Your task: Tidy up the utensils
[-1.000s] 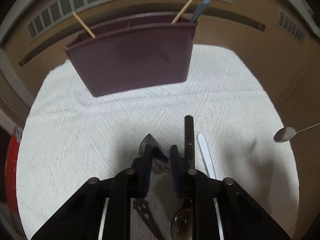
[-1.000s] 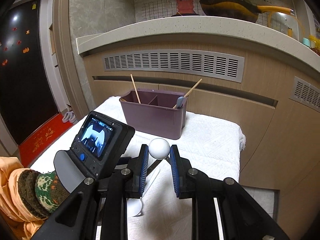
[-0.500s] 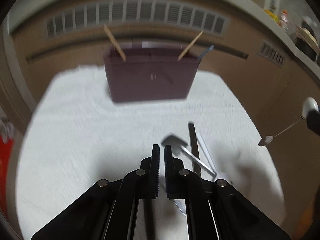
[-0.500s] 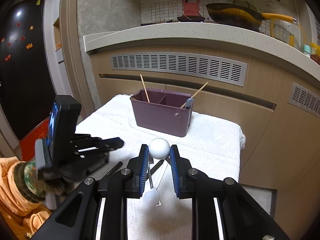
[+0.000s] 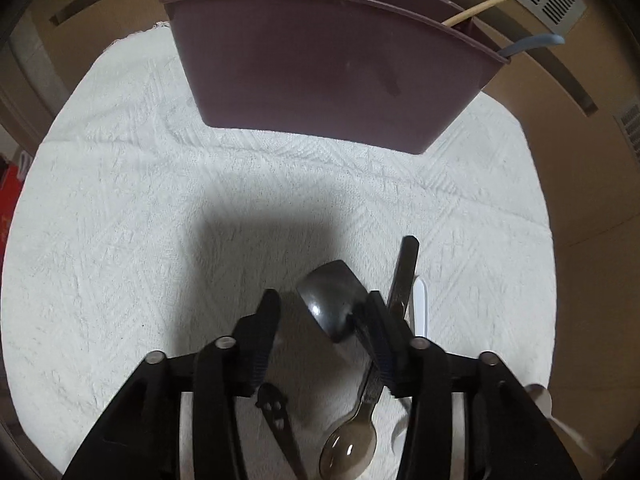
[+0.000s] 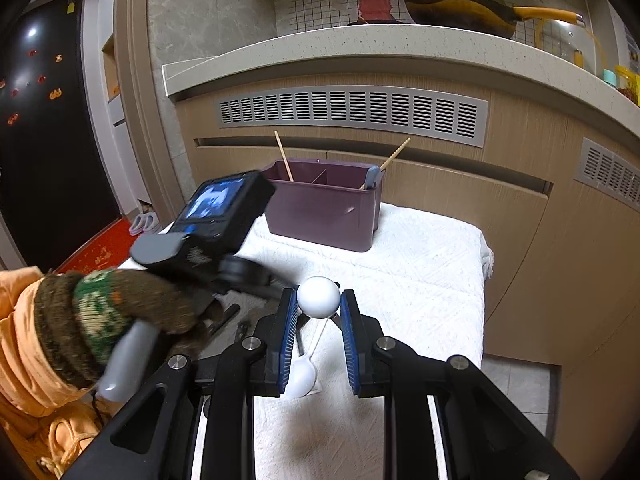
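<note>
A purple utensil caddy [image 5: 332, 64] stands at the far side of a white towel [image 5: 120, 220]; it also shows in the right wrist view [image 6: 324, 212]. It holds two wooden chopsticks [image 5: 480, 9] and a blue handle [image 5: 532, 45]. My left gripper [image 5: 320, 304] is open, low over the towel, its jaws either side of a dark metal spoon bowl [image 5: 332, 300]. A black-handled utensil [image 5: 406, 276], a white handle [image 5: 420, 308] and another metal spoon [image 5: 350, 452] lie beside it. My right gripper [image 6: 318, 312] is shut on a small spoon with a white ball end [image 6: 318, 296].
A wooden cabinet front with vents [image 6: 352, 108] rises right behind the caddy. The towel's right edge [image 6: 484, 264] drops to the floor. A white spoon [image 6: 302, 376] lies under my right gripper. The gloved hand with the left gripper [image 6: 120, 312] is on the left.
My left gripper went from shut to open and dropped down close to the towel, around the dark spoon bowl. My right gripper still holds the ball-ended spoon.
</note>
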Action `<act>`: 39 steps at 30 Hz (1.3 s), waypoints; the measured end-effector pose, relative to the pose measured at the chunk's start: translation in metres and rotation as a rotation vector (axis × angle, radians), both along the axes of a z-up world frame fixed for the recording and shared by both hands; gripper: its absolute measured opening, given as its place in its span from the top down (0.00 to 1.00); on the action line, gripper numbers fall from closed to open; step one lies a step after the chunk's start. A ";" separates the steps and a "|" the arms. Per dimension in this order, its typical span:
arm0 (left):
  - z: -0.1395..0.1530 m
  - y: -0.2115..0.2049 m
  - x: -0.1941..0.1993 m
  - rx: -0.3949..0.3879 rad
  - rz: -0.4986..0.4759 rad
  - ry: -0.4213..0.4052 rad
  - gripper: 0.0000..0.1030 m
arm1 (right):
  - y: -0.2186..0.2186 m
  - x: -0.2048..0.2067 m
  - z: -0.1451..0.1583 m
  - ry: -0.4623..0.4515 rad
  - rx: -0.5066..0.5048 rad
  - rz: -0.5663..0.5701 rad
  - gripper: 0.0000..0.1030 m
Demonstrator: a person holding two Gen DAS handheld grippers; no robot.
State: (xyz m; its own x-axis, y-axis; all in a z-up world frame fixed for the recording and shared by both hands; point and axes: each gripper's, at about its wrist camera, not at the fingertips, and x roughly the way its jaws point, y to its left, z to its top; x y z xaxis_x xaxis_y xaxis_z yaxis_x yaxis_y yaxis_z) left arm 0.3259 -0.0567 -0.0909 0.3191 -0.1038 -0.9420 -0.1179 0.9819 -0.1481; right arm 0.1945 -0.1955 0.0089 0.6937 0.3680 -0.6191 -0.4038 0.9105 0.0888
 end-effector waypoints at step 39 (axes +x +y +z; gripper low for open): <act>0.078 0.033 -0.123 0.054 -0.238 -0.590 0.98 | 0.005 -0.029 0.035 -0.084 0.026 0.022 0.81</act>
